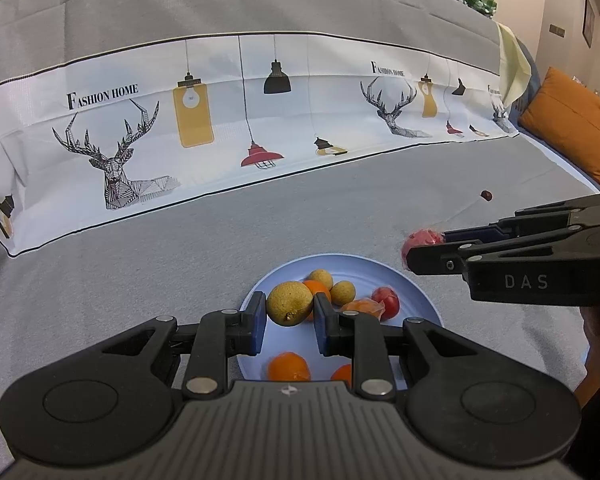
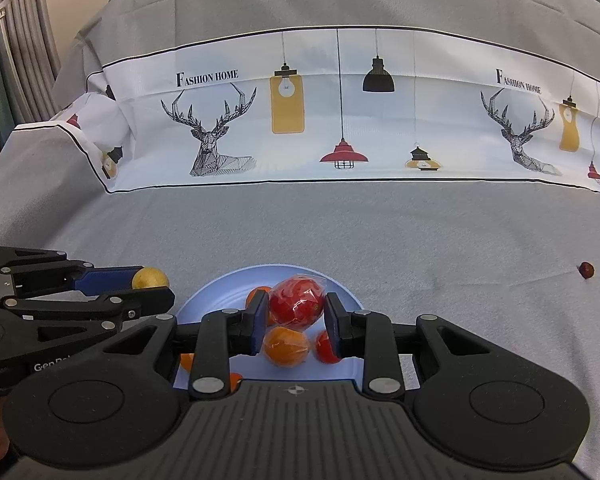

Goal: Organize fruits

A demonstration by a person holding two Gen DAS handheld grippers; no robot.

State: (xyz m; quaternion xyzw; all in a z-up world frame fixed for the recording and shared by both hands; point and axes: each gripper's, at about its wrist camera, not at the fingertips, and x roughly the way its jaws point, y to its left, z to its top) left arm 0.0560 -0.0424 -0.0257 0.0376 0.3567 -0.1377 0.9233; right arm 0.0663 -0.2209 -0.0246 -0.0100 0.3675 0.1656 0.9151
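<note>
A light blue plate lies on the grey cloth and holds several small orange, yellow-brown and red fruits. My left gripper is shut on a yellow-brown round fruit just above the plate. It also shows in the right wrist view. My right gripper is shut on a red fruit wrapped in clear film above the plate. In the left wrist view the right gripper comes in from the right with that red fruit. A small dark red fruit lies alone on the cloth at the right.
A white printed cloth with deer and lamps hangs over the grey backrest behind. An orange cushion sits at the far right. A white rack stands at the far left. Grey cloth surrounds the plate.
</note>
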